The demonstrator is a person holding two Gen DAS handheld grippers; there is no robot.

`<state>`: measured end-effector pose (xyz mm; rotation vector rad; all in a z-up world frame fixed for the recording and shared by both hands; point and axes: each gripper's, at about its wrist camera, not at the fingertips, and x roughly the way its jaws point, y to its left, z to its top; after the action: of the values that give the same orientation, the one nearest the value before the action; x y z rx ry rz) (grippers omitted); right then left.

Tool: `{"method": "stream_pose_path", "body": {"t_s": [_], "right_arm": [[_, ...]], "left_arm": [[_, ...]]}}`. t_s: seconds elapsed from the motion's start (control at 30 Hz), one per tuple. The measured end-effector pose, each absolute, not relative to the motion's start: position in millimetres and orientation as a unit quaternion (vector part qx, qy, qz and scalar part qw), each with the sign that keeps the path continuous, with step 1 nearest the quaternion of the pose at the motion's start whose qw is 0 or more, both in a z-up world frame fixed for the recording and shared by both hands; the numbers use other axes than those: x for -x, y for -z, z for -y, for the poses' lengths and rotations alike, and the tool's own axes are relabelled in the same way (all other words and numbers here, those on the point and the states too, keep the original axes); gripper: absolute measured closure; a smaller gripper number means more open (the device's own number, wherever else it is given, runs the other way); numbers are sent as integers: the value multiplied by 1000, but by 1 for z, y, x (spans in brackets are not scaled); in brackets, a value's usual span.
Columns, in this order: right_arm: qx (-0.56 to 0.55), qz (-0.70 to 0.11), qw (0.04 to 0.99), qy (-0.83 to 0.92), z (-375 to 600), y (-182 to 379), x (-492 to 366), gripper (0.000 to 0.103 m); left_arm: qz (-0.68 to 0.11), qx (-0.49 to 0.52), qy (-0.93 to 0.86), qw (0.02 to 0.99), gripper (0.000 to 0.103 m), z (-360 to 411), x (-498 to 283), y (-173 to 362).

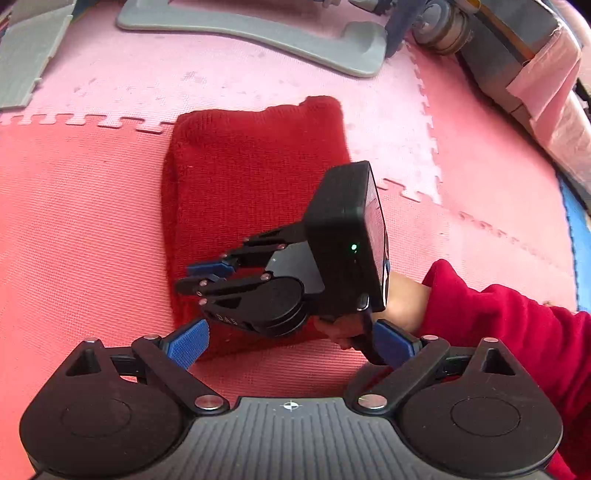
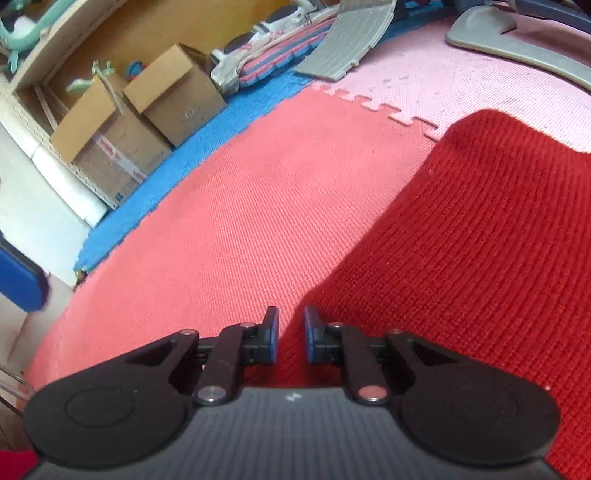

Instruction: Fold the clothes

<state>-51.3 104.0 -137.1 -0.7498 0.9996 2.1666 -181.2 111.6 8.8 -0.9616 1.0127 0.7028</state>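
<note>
A: Left wrist view, from the left: salmon foam mat, then the red knit garment lying as a compact, flat rectangle that crosses the seam onto the pale pink tile. The left gripper hangs over the near edge with its blue pads spread wide, clasping nothing. Further right, the right gripper reaches across the knit, gripped by a hand in a red sleeve.

B: And the right one's tongs?

A: In the right wrist view the right gripper has its pads drawn close with a narrow gap left. The garment's left edge runs right under that gap, but no cloth is visibly pinched.

B: So is the fold done?

A: One cannot say. The neat block fits a finished fold being smoothed, or a half-made one awaiting another turn. Either way, good handling would mean keeping edges aligned and pressing flat without dragging the knit, which looks thick and stretchy.

B: What stays unclear?

A: The near hem is hidden behind the grippers, so the layers cannot be counted. Which garment it is cannot be told either. The grey pieces at the top are cut off.
</note>
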Motion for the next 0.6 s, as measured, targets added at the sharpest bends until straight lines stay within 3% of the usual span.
{"method": "stream_pose_path", "body": {"t_s": [0.2, 0.4, 0.6], "right_arm": [[242, -380, 379, -808, -136, 108, 2, 88], [253, -402, 459, -750, -191, 132, -26, 88], [316, -388, 468, -728, -231, 160, 17, 88]], "left_arm": [[-470, 430, -307, 707, 5, -132, 164, -16], [-490, 427, -302, 697, 5, -156, 152, -19], [-507, 437, -282, 687, 5, -165, 144, -15]]}}
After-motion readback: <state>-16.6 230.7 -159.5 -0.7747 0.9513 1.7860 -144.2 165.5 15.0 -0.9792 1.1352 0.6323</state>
